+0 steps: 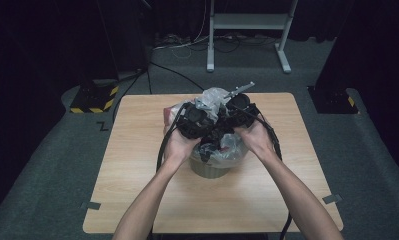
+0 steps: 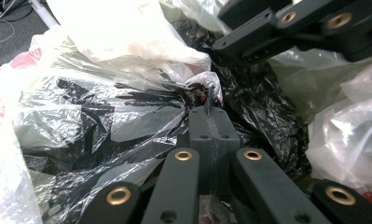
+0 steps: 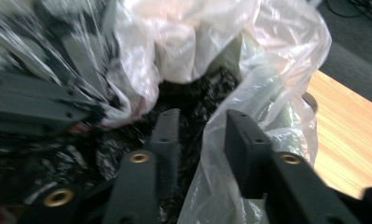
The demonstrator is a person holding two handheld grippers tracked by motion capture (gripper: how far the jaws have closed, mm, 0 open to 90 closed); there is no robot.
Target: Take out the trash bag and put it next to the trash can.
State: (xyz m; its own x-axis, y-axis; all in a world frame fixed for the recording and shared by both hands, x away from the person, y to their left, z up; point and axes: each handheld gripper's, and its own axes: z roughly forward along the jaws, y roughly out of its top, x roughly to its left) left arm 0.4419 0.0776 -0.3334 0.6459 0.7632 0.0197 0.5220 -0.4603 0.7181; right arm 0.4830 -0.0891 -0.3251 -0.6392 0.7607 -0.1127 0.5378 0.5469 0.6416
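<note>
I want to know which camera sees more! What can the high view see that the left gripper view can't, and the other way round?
The high view alone takes in the whole wooden table, the person's forearms, the grey bin and the white frame on the floor behind. The left gripper view alone shows, close up, the left hand-held gripper shut on a pinch of black plastic bag, plus the crinkles in it. Both show the clear plastic bag and the right hand-held gripper nearby.
</note>
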